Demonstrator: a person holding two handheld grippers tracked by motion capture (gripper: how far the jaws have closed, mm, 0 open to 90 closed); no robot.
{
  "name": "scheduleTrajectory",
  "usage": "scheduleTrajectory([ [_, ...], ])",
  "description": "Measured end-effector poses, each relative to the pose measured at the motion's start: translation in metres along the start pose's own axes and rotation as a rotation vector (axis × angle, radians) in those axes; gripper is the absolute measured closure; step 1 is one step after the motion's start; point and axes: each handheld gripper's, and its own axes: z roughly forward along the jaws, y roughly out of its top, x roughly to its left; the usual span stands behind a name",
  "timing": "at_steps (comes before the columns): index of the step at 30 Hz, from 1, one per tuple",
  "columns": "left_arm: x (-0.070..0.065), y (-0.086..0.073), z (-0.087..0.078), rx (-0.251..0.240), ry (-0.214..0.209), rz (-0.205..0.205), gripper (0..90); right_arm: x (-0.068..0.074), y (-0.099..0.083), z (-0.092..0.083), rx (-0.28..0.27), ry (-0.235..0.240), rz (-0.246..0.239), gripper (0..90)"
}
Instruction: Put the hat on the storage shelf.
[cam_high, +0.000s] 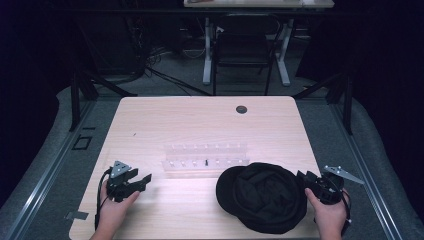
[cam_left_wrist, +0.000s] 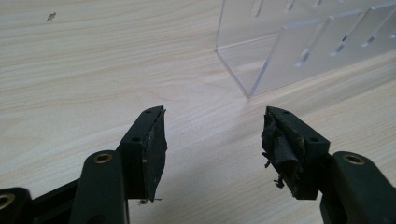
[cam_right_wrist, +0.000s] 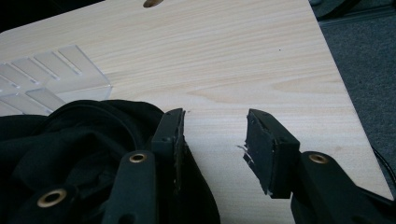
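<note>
A soft black fabric cap (cam_high: 263, 196), rounded and slumped into loose folds, lies flat on the pale wooden table near its front right corner. Its crown bulges upward in creases, and a short brim or flap juts toward the left edge of the heap. It sits just in front of the right end of a clear acrylic rack. From the right gripper view the same cloth (cam_right_wrist: 70, 144) shows as a dark crumpled mass with a raised seam curving across it, resting against the outer face of the left-hand jaw, with none of it between the two jaws.
</note>
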Motion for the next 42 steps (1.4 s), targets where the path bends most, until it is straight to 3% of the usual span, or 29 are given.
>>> scheduleTrajectory([
  [10,-0.005,0.001,0.001,0.005,-0.014,0.018,40.1,0.012,0.008,-0.01,0.023,-0.032,-0.025,57.7],
  [11,-0.006,0.001,0.001,0.004,-0.019,0.021,40.1,0.016,0.01,-0.009,0.017,-0.041,-0.011,57.8],
  [14,-0.007,0.001,0.0,0.002,-0.018,0.026,40.4,0.021,0.016,-0.013,0.066,-0.03,-0.027,59.2],
  [15,-0.007,0.001,0.0,0.004,-0.02,0.029,40.5,0.024,0.017,-0.013,0.064,-0.023,-0.013,59.9],
  [16,-0.008,0.001,0.0,0.001,-0.022,0.027,40.6,0.026,0.021,-0.016,0.095,-0.006,-0.019,60.0],
  [21,-0.011,0.001,0.001,0.011,-0.029,0.047,40.8,0.03,0.026,-0.021,0.146,0.012,-0.025,63.0],
  [27,-0.014,0.001,0.0,0.005,-0.028,0.049,41.0,0.034,0.034,-0.027,0.261,-0.024,-0.052,66.0],
  [28,-0.014,0.001,0.0,0.004,-0.029,0.047,41.0,0.035,0.034,-0.026,0.274,-0.018,-0.034,66.0],
  [35,-0.015,0.001,0.001,0.012,-0.032,0.057,41.0,0.038,0.044,-0.028,0.454,-0.059,-0.068,65.5],
  [38,-0.015,0.001,0.001,0.011,-0.033,0.062,41.0,0.039,0.046,-0.028,0.467,-0.049,-0.06,65.6],
  [39,-0.015,0.001,0.001,0.011,-0.032,0.062,41.0,0.039,0.048,-0.029,0.495,-0.066,-0.075,65.7],
  [42,-0.016,0.001,0.001,0.011,-0.033,0.063,41.1,0.038,0.05,-0.028,0.504,-0.057,-0.052,65.9],
])
